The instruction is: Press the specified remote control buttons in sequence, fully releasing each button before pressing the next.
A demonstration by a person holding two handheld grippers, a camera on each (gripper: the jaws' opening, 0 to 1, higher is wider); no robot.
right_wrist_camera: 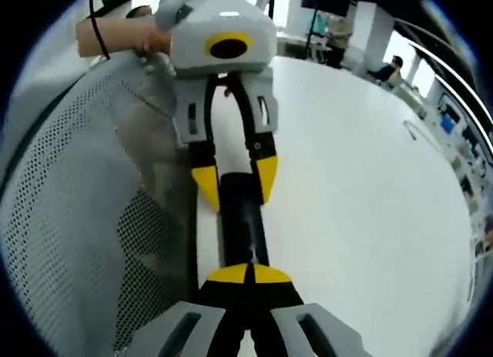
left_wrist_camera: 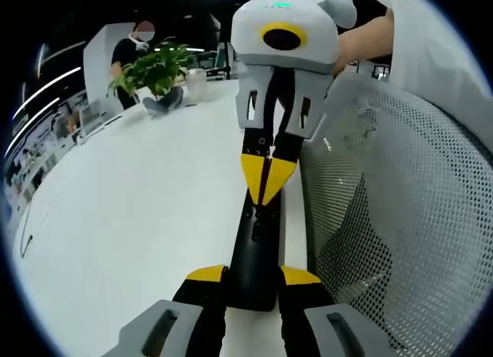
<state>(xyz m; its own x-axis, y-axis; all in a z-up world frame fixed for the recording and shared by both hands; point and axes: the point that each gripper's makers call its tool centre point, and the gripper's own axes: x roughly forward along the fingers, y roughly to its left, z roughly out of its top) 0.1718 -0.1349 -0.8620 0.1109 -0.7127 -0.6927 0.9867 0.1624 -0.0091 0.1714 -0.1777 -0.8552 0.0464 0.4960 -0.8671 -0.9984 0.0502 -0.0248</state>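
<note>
A long black remote control [left_wrist_camera: 253,245] lies along the white table's edge. My left gripper [left_wrist_camera: 253,274] holds its near end, one yellow-tipped jaw on each side. In the right gripper view the same left gripper [right_wrist_camera: 235,180] straddles the remote [right_wrist_camera: 240,218] from the far end. My right gripper [right_wrist_camera: 248,274] is shut, its yellow tips pressed together into a point. In the left gripper view that right gripper [left_wrist_camera: 266,176] comes down from above, and its closed point rests on the remote's top face, toward the far end. The buttons are too dark to make out.
The white table [left_wrist_camera: 139,203] stretches away to the left. At its far end stand a potted plant [left_wrist_camera: 154,70] and a pale cup [left_wrist_camera: 197,84], with a person standing behind. A grey mesh chair back [left_wrist_camera: 400,218] stands close beside the remote [right_wrist_camera: 77,218].
</note>
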